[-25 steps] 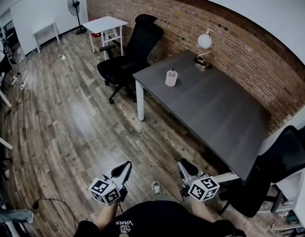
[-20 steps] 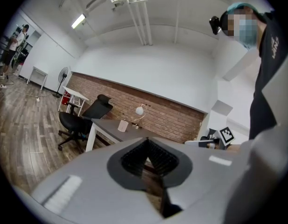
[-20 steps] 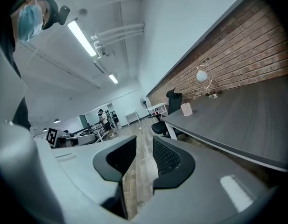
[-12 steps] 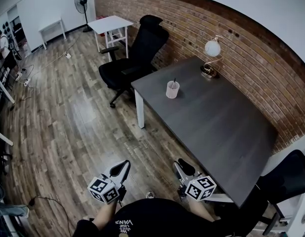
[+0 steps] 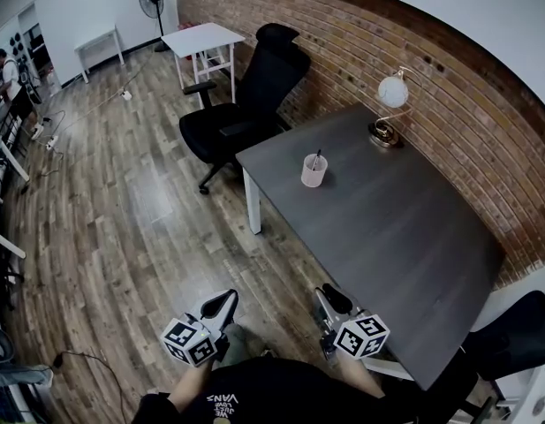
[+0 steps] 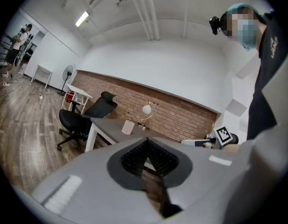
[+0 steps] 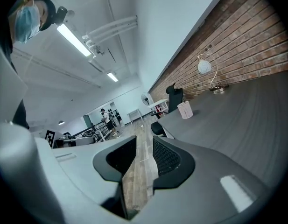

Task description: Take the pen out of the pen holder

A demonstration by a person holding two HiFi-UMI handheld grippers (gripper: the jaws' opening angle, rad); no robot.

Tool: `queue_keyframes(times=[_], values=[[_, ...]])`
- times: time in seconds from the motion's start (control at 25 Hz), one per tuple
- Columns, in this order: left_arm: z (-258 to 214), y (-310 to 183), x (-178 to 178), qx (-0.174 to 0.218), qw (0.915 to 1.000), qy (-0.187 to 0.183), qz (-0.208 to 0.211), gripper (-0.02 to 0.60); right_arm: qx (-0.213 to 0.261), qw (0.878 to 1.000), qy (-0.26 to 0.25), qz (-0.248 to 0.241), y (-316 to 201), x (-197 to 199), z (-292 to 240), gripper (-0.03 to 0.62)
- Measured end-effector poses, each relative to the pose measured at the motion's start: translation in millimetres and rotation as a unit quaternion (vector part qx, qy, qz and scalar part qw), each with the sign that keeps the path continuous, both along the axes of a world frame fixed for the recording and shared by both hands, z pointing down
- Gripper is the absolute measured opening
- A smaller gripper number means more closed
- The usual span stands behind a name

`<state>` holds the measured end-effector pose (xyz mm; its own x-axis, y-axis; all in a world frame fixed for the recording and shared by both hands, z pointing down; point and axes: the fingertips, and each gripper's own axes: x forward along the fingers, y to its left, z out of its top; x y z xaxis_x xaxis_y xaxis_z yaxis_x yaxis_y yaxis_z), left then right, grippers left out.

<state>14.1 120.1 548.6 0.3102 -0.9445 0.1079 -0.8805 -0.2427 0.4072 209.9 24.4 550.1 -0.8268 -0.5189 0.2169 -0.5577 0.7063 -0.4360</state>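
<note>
Approach step: pen holder w/ pen standing in it sits near far end of table, well apart from both grippers. Left gripper tips pressed together, empty; right gripper slightly spread, empty. Rec: step in, widen right jaws, pinch pen top from above, lift straight up so holder doesn't tip

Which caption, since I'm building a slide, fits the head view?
Left tool and right tool hover short of the desk; pen stands in pen holder.

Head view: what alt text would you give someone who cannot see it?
Seen from above, a person holds a left gripper and right gripper over a wooden floor, short of a dark table. On it stand a pale pen holder with a pen inside and a globe lamp.
</note>
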Motion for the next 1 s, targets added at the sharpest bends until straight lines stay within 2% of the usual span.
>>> queue_keyframes(times=[0.28, 0.76, 1.0], values=[[7.1, -49.6, -28.6, -0.004, 0.9991, 0.012, 0.040, 0.052, -0.010, 0.999, 0.001, 0.043, -34.0, -25.5, 5.4, 0.089], [-8.3, -137.6, -115.7, 0.008, 0.9940, 0.010, 0.108, 0.052, -0.011, 0.992, 0.002, 0.122, -98.1, -93.2, -10.4, 0.089], [-5.8, -173.3, -155.8, 0.002, 0.9895, 0.006, 0.144, 0.052, -0.008, 0.987, -0.005, 0.162, -125.9, -126.7, -12.6, 0.088]])
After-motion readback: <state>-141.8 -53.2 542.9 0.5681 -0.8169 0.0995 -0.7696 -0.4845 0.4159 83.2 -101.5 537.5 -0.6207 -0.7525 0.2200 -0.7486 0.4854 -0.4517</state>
